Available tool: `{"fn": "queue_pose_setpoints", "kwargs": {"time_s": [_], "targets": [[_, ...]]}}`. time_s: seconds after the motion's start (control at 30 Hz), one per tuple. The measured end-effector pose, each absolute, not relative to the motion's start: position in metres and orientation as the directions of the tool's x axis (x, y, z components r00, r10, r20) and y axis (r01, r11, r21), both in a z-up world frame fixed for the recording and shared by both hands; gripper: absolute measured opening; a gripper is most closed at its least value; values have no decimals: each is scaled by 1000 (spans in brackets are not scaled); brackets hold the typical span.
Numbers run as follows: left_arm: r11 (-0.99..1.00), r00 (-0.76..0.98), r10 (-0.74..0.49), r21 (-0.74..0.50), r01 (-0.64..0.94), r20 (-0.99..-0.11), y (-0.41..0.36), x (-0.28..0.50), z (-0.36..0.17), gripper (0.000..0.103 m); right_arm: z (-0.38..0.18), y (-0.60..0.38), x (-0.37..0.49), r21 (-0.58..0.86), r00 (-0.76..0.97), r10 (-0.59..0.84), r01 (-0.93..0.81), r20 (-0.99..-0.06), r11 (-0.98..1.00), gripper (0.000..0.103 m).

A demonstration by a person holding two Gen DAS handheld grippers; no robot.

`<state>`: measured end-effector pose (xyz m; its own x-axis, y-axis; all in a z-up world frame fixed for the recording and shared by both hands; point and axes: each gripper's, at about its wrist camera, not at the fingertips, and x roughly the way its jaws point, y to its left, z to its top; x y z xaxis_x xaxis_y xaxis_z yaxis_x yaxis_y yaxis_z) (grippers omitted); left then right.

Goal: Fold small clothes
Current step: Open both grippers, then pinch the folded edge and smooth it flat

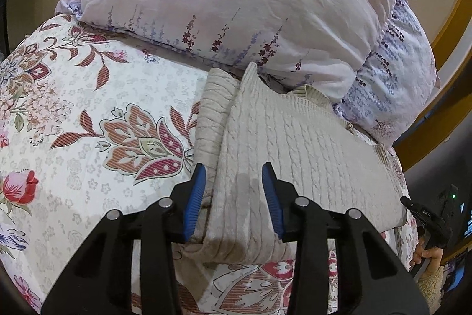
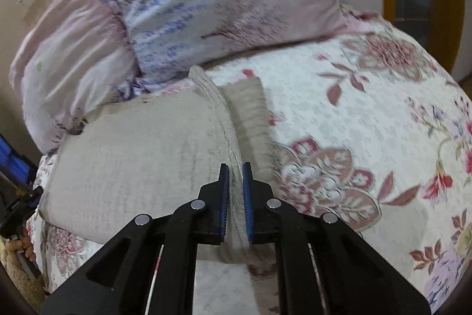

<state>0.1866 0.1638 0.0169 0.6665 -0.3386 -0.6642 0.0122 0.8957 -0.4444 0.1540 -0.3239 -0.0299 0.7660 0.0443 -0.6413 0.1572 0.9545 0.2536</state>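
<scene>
With the beige cable-knit sweater (image 1: 295, 138) lying mid-frame on the floral bed (image 1: 88, 114), the left gripper (image 1: 234, 197) clamps a thick bunch and the right gripper (image 2: 235, 197) narrowly pinches an edge, so uneven lifting could slip a layer and skew the fold.

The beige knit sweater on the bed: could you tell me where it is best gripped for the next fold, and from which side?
Grip the beige knit sweater at its near hem corners, coming from the near edge of the bed. There the fabric forms thick, raised folds that jaws can pinch, while its far end lies tucked against the pillow. The left gripper and right gripper already straddle such folds.
</scene>
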Motion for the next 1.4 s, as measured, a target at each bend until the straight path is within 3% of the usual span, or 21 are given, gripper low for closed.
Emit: {"fn": "queue_pose_setpoints", "kwargs": {"time_s": [0.27,0.37,0.47,0.53,0.57,0.67,0.87,1.23,1.33,1.4], "targets": [[897,666,-337,-441,13,-666,163,185,16,39,-34,-329,157,315,761,86,160,-643,936,11],[898,665,-336,-440,12,-667,163,185,16,39,-34,-331,154,331,762,98,158,-641,930,22],[899,662,-331,-437,5,-672,163,186,14,31,-35,-329,153,307,759,84,158,-646,938,22],[896,653,-340,-445,6,-677,163,187,13,19,-37,-327,154,283,752,75,153,-655,947,20],[894,647,-345,-448,6,-680,163,188,12,10,-37,-326,154,274,751,69,153,-657,950,13],[892,646,-350,-452,8,-679,164,185,13,8,-34,-326,150,296,765,87,139,-638,945,10],[874,656,-380,-485,25,-652,174,172,23,7,-26,-331,132,338,795,109,126,-596,933,9],[904,626,-333,-427,0,-705,171,172,2,8,-52,-330,135,299,748,49,202,-662,933,10],[917,628,-314,-399,5,-712,167,171,4,12,-49,-323,138,239,734,11,206,-679,949,11],[914,627,-323,-407,10,-709,166,171,7,23,-45,-320,138,220,732,-4,210,-681,953,22]]}}
